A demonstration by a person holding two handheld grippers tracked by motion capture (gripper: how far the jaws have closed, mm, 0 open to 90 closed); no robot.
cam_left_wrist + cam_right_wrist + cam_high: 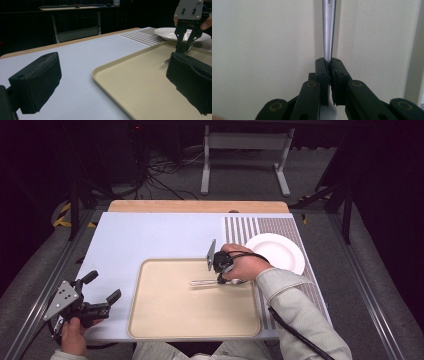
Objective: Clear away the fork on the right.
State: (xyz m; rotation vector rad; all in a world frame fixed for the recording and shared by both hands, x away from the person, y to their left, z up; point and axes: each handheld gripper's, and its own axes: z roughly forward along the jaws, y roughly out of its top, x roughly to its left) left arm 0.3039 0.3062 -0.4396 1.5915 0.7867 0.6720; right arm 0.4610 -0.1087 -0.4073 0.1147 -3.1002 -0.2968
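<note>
A silver piece of cutlery (204, 282) lies lengthwise over the beige tray (190, 317), handle pointing left in the high view. My right gripper (220, 279) is shut on it from above. In the right gripper view the jaws of this gripper (329, 61) pinch the flat metal handle (329, 30), which runs away over the tray (262, 37); I cannot tell whether it rests on the tray or hangs just above it. My left gripper (105, 286) is held open off the tray's left side, with nothing between its jaws. From the left gripper (112, 67) I see the right gripper (183, 47) beyond the tray (140, 82).
A white plate (275, 251) (167, 33) stands on the striped mat behind and to the right of the tray. The pale blue table top (150, 235) stretches left and back, to a wooden strip (200, 206) at its far edge.
</note>
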